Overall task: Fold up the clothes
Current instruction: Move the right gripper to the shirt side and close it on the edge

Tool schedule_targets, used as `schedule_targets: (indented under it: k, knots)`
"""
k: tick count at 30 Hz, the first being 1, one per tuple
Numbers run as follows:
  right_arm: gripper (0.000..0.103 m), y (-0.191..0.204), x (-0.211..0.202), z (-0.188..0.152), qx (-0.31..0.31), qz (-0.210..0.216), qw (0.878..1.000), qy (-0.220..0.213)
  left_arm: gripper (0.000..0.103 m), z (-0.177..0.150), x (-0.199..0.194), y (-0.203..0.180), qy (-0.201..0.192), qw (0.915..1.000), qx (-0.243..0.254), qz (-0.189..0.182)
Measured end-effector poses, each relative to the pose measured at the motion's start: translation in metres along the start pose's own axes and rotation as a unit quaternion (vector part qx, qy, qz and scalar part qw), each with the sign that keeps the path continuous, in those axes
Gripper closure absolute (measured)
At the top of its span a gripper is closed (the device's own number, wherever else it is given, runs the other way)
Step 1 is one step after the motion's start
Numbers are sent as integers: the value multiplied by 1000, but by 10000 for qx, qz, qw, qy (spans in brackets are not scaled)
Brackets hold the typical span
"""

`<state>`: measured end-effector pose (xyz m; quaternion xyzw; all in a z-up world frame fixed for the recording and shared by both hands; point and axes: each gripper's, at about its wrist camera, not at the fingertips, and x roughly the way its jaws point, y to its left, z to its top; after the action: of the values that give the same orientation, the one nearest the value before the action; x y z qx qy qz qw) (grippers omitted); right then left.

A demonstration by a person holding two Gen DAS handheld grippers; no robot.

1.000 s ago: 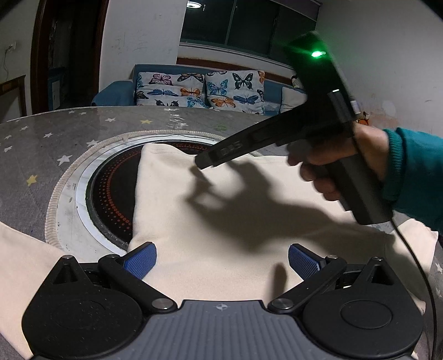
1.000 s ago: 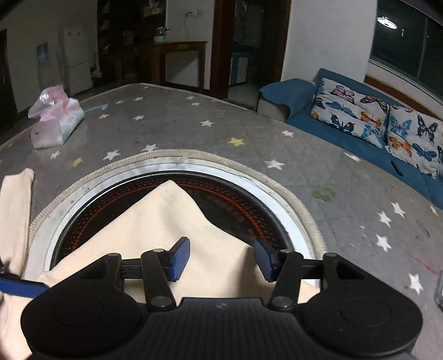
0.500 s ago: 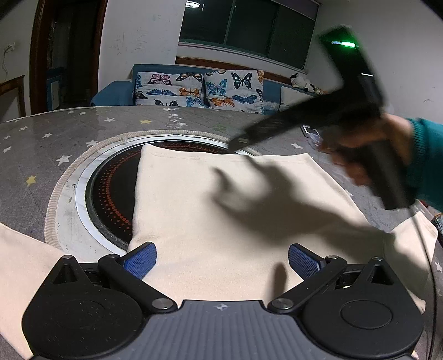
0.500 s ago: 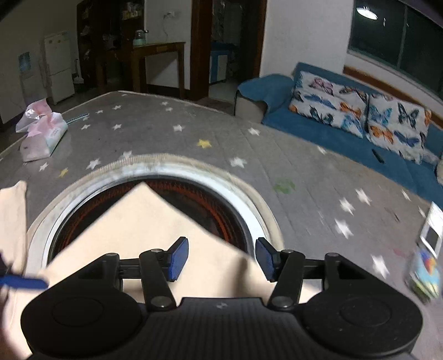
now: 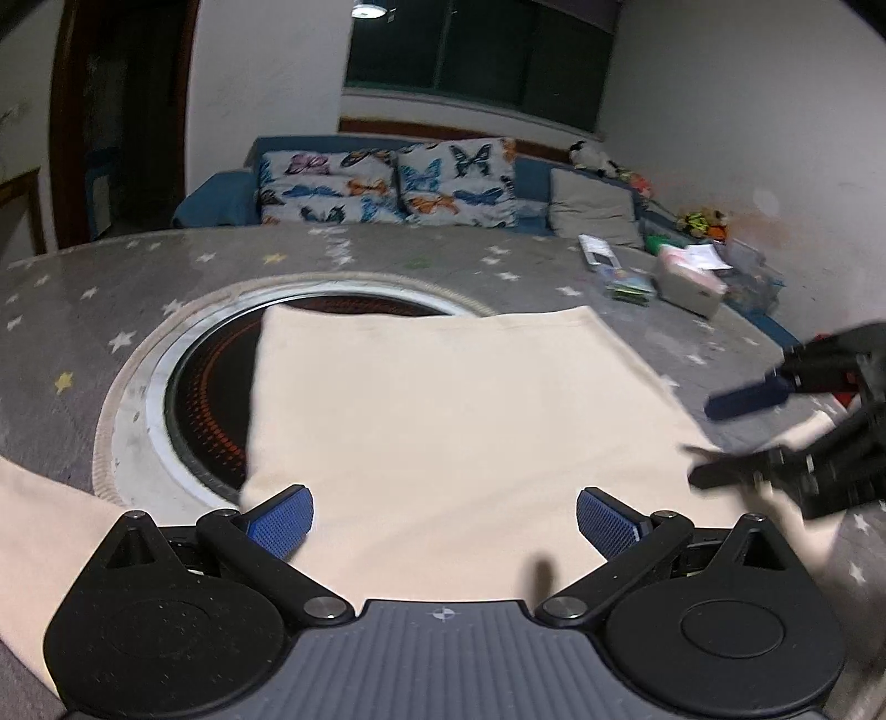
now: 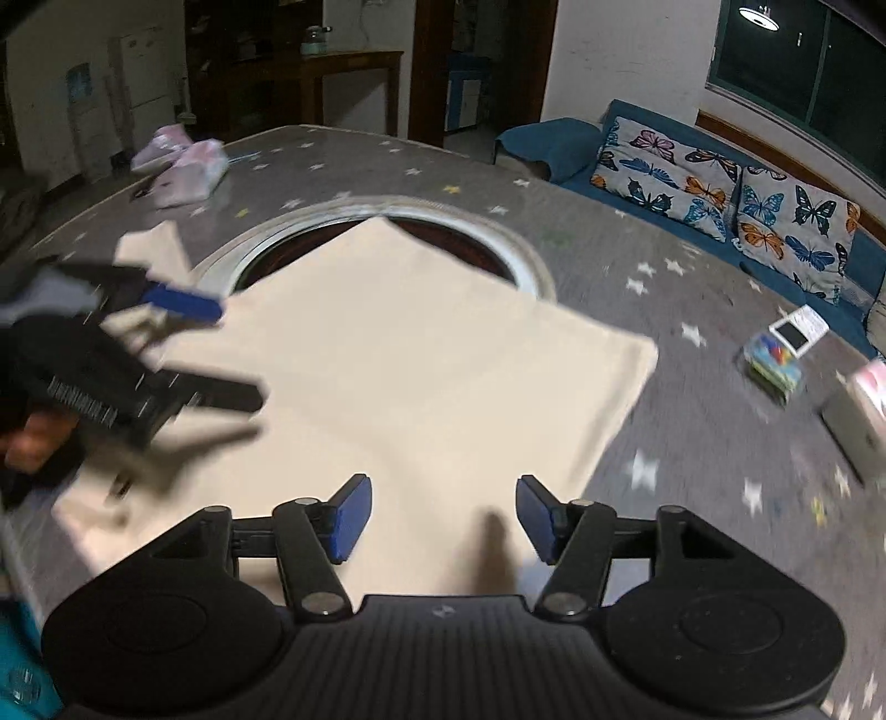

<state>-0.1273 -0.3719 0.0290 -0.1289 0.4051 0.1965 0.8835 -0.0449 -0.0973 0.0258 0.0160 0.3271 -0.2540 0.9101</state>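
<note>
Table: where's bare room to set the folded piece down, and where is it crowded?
Free: the starred table top between the cream garment and the sofa, and the stretch between the round inset ring and the tissue pack. Crowded: the corner with boxes and packets.

A home living room at night. A blue sofa (image 5: 232, 199) with butterfly-print cushions (image 5: 387, 188) sits under a dark window (image 5: 476, 50), beside a large round table (image 5: 83, 288) in a grey, star-patterned cover. A wooden side table (image 6: 343, 72) and a white fridge (image 6: 138, 94) stand further back.
</note>
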Motion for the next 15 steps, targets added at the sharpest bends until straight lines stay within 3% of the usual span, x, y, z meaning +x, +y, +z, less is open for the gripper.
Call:
schedule_targets:
  k: [7, 15]
  knots:
    - [43, 30, -25, -47, -374, -99, 9993, 14, 0, -12, -13, -42, 16, 9977, 577, -342]
    - [42, 19, -53, -76, 45, -224, 9996, -135, 0, -26, -16, -78, 125, 9924, 1088, -568]
